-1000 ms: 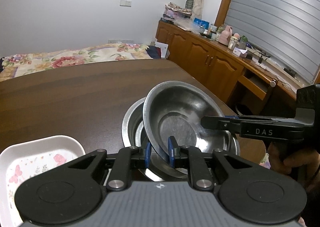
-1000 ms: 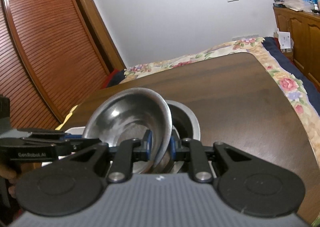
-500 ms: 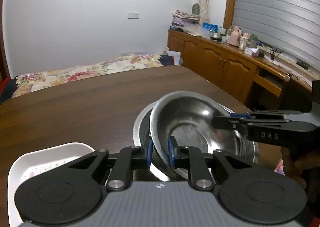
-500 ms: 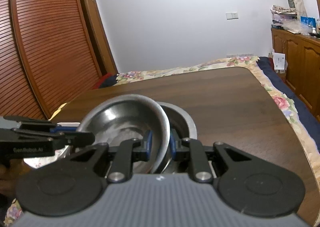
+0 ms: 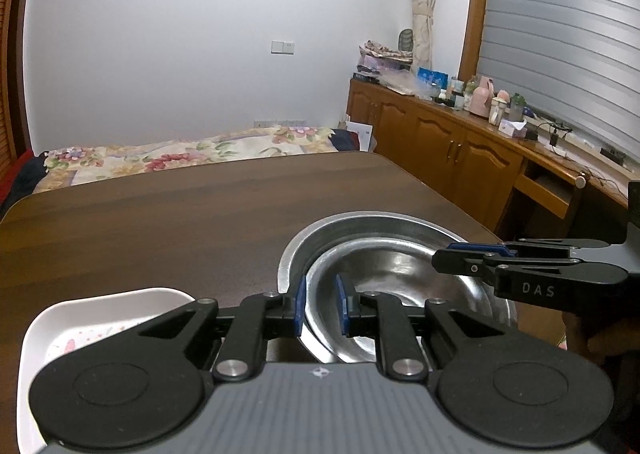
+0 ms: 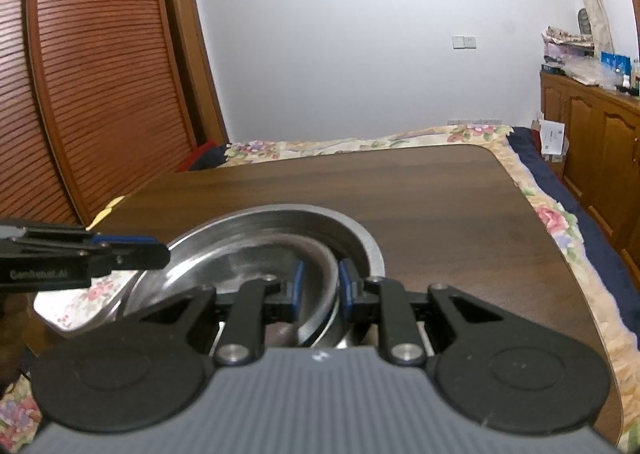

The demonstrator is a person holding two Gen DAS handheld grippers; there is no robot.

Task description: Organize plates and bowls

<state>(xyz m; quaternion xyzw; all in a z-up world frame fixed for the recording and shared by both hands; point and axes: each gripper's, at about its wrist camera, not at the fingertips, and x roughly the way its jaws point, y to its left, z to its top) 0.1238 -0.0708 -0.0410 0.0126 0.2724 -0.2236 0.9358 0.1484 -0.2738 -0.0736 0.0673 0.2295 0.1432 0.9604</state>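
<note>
Inside a round steel bowl (image 5: 360,226), another shiny bowl (image 5: 400,274) nests.

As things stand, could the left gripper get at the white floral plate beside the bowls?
Probably not yet. The left gripper is shut on the rim of the upper steel bowl, so it is occupied. The white plate lies close on its left with nothing between; once it lets go, the way looks free.

upper bowl (image 5: 400,278): shiny steel, brushed look inside, bright glare. lower bowl (image 5: 340,226): same metal, duller rim. table (image 5: 180,214): dark wood, smooth, satin grain. plate (image 5: 80,318): glossy white w/ pink floral print. left gripper (image 5: 320,306) & right gripper (image 6: 321,290): matt black plastic, blue rubbery pads, ribbed grey housing. bedspread (image 5: 180,158): floral cloth.
</note>
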